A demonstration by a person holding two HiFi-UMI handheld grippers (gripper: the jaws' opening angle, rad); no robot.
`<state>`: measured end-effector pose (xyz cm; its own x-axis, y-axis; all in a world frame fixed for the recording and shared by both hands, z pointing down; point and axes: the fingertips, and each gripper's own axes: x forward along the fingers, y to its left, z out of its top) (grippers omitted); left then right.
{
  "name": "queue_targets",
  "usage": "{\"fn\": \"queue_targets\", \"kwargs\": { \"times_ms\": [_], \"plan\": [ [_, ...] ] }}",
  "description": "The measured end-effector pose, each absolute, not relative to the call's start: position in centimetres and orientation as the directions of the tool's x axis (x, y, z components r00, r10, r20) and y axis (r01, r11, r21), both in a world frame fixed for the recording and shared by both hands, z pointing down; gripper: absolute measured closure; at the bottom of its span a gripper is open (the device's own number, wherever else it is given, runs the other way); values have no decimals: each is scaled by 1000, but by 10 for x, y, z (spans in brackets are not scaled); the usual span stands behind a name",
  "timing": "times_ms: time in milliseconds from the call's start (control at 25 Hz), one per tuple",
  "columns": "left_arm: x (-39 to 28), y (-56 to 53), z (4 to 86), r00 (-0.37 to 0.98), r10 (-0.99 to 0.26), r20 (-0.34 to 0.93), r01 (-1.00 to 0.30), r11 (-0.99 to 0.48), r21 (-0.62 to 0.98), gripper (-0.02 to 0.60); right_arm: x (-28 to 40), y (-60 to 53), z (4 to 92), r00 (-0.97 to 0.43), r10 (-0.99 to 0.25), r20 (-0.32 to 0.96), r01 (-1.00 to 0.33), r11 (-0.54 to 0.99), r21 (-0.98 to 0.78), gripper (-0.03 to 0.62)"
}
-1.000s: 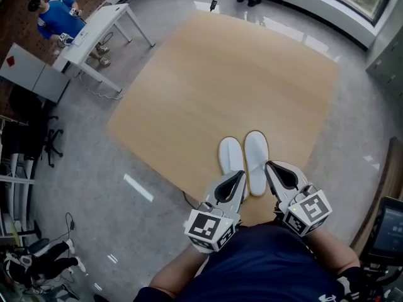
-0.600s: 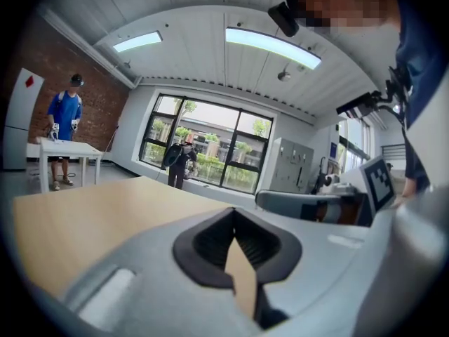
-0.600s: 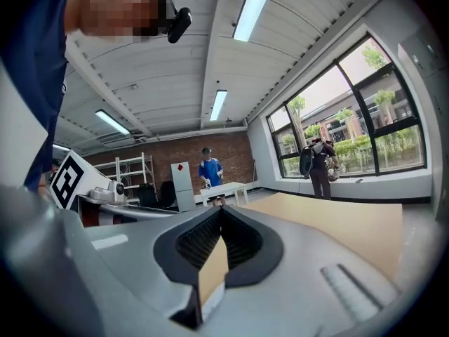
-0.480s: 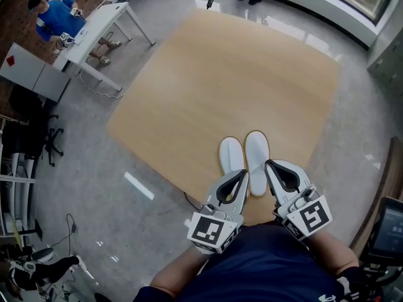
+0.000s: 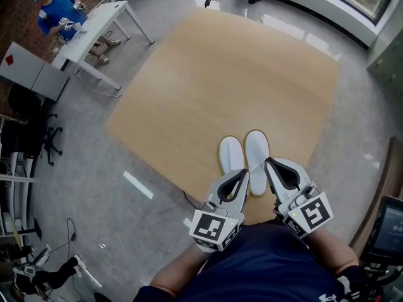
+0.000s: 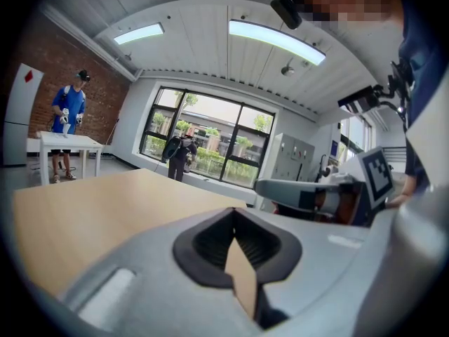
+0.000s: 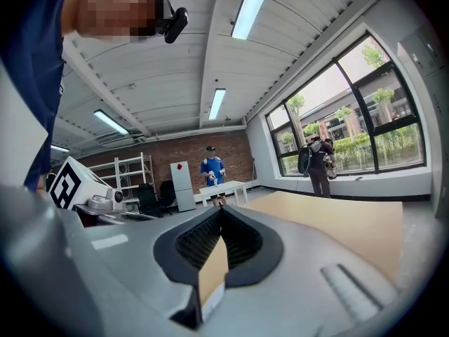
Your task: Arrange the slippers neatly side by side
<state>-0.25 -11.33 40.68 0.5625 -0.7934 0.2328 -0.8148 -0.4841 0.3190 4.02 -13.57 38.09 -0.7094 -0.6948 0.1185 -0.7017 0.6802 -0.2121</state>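
Two white slippers lie side by side on the wooden floor panel (image 5: 220, 80), toes pointing away from me: the left slipper (image 5: 230, 154) and the right slipper (image 5: 256, 156). My left gripper (image 5: 242, 174) hovers over the heel of the left slipper, shut and empty. My right gripper (image 5: 269, 164) is beside the heel of the right slipper, also shut with nothing in it. In the left gripper view the left gripper (image 6: 235, 215) has its pads together; the right gripper (image 6: 309, 194) shows off to the side. The right gripper view shows the right gripper (image 7: 221, 210) closed too.
A white table (image 5: 94, 31) with a person in blue (image 5: 58, 10) stands at the far left. A grey cabinet (image 5: 30, 73) and an office chair (image 5: 45, 137) are near it. A cable (image 5: 189, 200) runs at the panel's near edge. A screen (image 5: 386, 228) is at my right.
Both grippers have barely shifted; the left one drifted slightly right. The slippers have not moved. The person in blue stepped a little further from the table.
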Motion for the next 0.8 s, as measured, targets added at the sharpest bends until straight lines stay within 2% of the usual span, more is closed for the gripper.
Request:
{"fn": "queue_targets", "kwargs": {
  "times_ms": [800],
  "plan": [
    [2, -113, 417, 573, -783, 242, -809, -492, 322, 578, 37, -131, 386, -730, -671, 131, -682, 702, -204, 585]
  ]
}}
